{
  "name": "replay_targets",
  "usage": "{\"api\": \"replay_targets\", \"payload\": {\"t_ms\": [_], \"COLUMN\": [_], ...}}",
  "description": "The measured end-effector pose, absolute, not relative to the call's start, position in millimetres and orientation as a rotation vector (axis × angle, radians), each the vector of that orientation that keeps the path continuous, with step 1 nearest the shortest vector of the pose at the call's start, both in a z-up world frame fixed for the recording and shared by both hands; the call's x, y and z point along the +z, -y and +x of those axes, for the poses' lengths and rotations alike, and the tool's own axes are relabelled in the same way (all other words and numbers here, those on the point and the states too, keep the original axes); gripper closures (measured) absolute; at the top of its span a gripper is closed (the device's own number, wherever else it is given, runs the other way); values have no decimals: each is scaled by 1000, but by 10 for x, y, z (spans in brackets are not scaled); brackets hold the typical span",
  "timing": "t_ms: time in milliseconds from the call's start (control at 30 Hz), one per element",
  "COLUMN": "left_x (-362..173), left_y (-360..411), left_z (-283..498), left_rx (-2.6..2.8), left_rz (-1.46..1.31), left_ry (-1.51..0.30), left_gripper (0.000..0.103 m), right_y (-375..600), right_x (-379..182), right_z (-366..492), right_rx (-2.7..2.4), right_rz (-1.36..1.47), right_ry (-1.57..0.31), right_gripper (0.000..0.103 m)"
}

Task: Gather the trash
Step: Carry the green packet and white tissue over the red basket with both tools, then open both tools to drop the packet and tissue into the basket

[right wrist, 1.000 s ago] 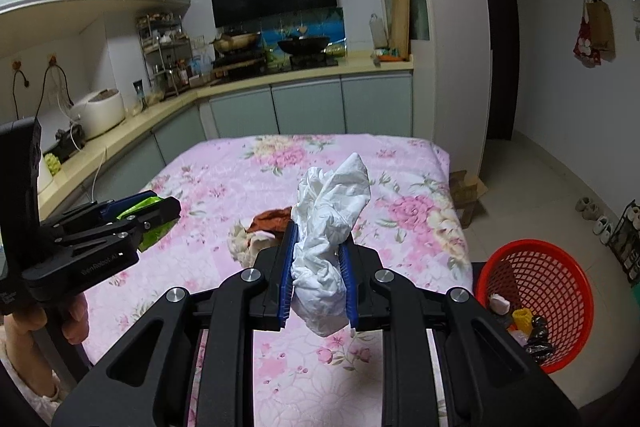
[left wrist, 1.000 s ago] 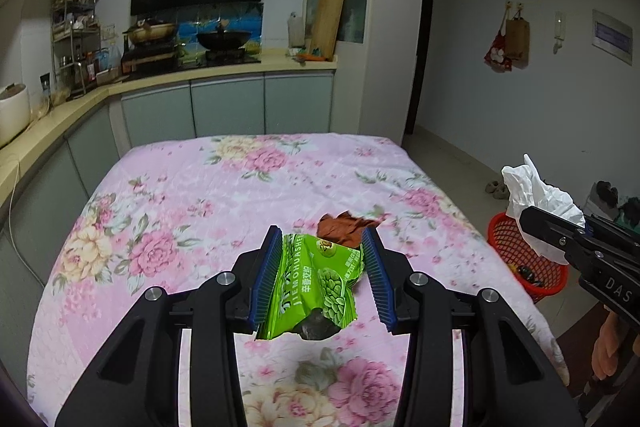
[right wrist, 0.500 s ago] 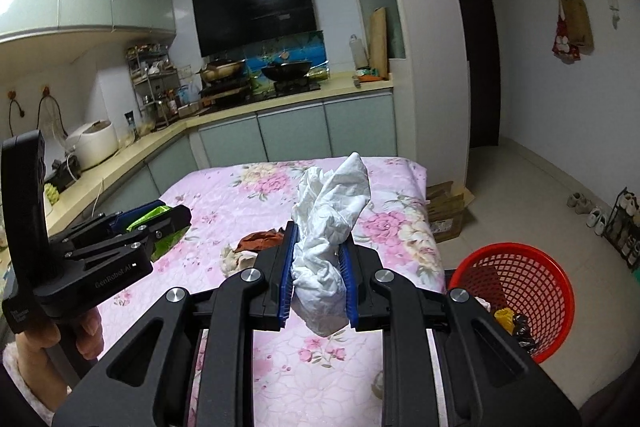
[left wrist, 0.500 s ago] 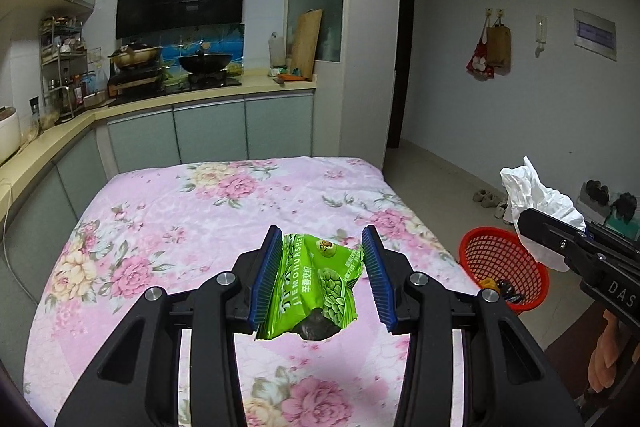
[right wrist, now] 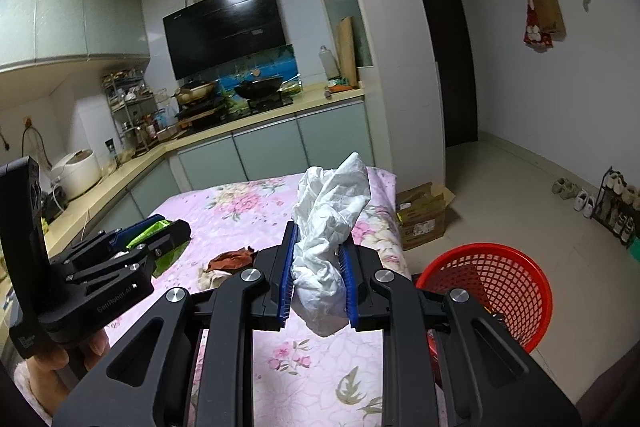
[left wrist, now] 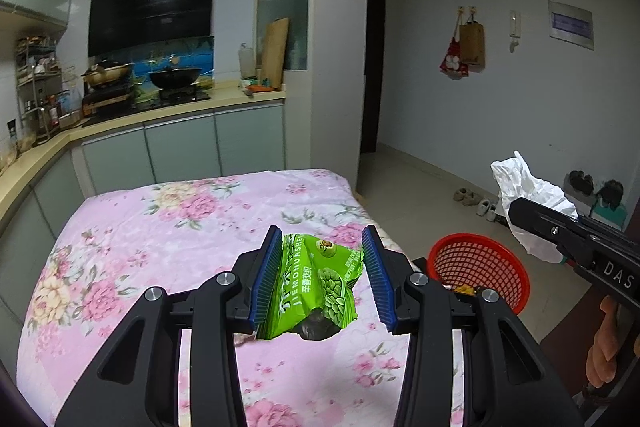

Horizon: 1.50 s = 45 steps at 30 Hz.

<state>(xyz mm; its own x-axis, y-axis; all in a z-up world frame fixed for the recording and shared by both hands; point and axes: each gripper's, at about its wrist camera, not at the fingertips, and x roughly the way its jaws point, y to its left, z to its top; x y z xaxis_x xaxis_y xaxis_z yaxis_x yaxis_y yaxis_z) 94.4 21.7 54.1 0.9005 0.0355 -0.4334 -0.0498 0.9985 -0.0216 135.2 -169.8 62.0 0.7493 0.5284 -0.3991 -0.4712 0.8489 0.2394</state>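
My left gripper [left wrist: 320, 269] is shut on a green snack packet [left wrist: 318, 287] and holds it above the floral tablecloth [left wrist: 168, 227]. A crumpled white tissue [right wrist: 326, 227] stands up between the blue pads of my right gripper [right wrist: 318, 275], which is shut on it. The red mesh basket [right wrist: 502, 277] stands on the floor beside the table's right edge, with some trash inside. In the left wrist view the basket [left wrist: 478, 269] lies right of the packet, and the right gripper with its tissue [left wrist: 528, 195] hangs above it. Brown and pale scraps [right wrist: 230, 261] lie on the table.
A kitchen counter [left wrist: 168, 113] with stove and pans runs behind and left of the table. A cardboard box [right wrist: 424, 215] sits on the floor past the table's far corner. Shoes [right wrist: 572, 193] and a rack line the right wall. A hand [right wrist: 52, 363] grips the left tool.
Both grippers have swung to the right and risen a little with their loads. The red basket now sits nearer both views' centres, and the brown scrap has dropped out of the left view.
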Motion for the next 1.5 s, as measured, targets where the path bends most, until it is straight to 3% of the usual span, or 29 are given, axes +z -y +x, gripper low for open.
{"api": "replay_targets", "payload": {"t_ms": [867,1500], "left_x": [430,-19], "left_y": [383,965], "left_z": [1596,2336], "left_rx": [-123,-324], "left_rz": [6,-18], "left_ry": [-493,-615], "left_gripper": [63,63], "right_y": [2233,2709], "right_x": [494,214], "right_z": [1679,2104], "right_rx": [334,176], "right_rz": [208,273], "right_ry": [-494,-580], "right_gripper": [83,82]}}
